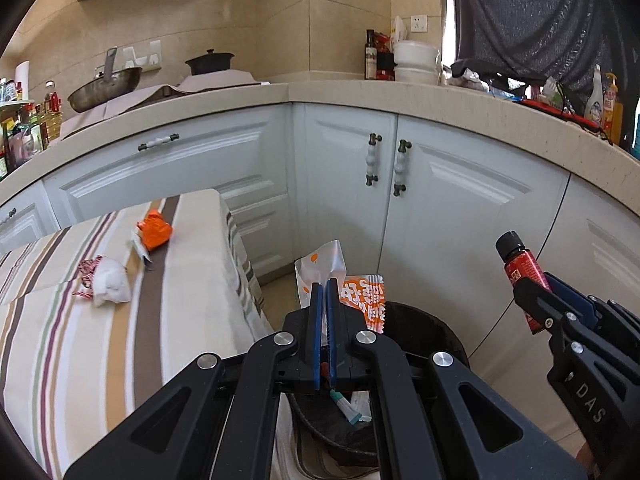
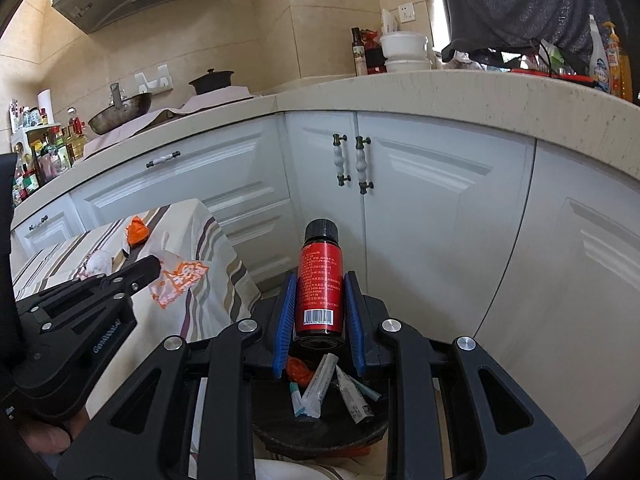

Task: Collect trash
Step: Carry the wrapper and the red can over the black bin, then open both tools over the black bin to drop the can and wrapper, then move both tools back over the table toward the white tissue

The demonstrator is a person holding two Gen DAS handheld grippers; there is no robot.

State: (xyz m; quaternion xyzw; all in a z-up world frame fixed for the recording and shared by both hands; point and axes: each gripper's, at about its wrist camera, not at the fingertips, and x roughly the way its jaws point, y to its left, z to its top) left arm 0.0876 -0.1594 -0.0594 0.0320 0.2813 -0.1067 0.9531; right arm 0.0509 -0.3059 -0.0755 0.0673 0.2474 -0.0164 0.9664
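Note:
My left gripper (image 1: 325, 282) is shut on a white and orange plastic wrapper (image 1: 362, 296) and holds it over the dark trash bin (image 1: 448, 336). My right gripper (image 2: 320, 280) is shut on a small red bottle with a black cap (image 2: 320, 280), upright above the same bin (image 2: 320, 432), which holds several wrappers. The bottle also shows at the right of the left wrist view (image 1: 520, 264). On the striped tablecloth (image 1: 80, 340) lie a crumpled orange wrapper (image 1: 154, 232) and a white tissue wad (image 1: 108, 280).
White kitchen cabinets (image 1: 440, 200) stand behind the bin under a beige counter (image 1: 360, 92) with a wok, pot, bottles and bowls. The table sits left of the bin. A person in a dark shirt stands at the upper right.

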